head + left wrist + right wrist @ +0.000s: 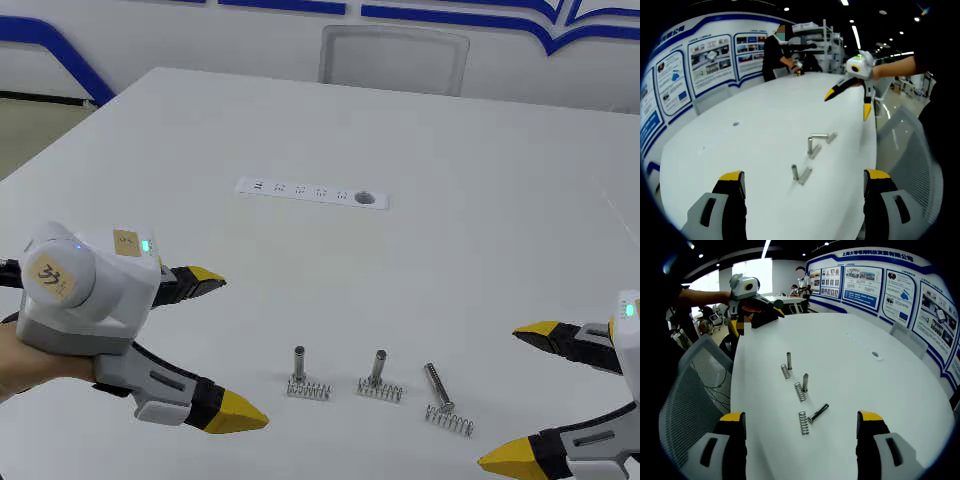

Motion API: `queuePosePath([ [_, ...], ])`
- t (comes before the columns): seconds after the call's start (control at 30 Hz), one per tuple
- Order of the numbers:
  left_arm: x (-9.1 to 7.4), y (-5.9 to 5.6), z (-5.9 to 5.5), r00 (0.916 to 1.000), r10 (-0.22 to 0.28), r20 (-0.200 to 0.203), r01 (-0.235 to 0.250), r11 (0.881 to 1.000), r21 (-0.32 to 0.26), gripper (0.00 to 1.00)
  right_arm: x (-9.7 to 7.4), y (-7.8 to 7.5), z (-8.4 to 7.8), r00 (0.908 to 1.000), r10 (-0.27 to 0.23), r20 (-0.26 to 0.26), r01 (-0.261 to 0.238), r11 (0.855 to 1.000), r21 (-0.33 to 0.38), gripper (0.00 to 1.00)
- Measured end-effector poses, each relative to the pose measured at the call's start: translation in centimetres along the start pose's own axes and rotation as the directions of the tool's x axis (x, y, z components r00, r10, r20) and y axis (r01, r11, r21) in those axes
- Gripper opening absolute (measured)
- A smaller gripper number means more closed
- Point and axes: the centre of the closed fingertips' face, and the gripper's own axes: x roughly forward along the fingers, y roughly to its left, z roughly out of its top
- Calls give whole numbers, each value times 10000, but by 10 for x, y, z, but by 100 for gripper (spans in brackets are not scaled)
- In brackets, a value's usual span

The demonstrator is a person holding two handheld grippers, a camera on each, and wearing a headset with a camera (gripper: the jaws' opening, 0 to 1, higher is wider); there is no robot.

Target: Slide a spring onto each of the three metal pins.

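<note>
Left gripper [228, 345]: jaws spread wide, nothing between them, over the near left of the table [450, 260]; right gripper [520, 395]: jaws likewise apart and empty, at the near right. Between them three metal pins form a row; first pin [299, 362] and second pin [379, 365] stand upright; third pin [436, 385] lies on its side. One spring lies flat beside each: first spring [308, 390]; second spring [380, 392]; third spring [449, 420].
</note>
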Motion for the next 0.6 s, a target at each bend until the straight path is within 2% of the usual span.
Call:
queuePosePath([
  [0.4, 1, -1, 1, 10000, -51, 7, 51, 10000, 44, 100, -1, 1, 2, 10000, -18, 32, 18, 10000, 35, 92],
  [0.6, 3, -2, -3, 9997, -173, -167, 173, 9998, 30, 98, 0, 1, 2, 10000, 1, 18, -1, 10000, 32, 92],
])
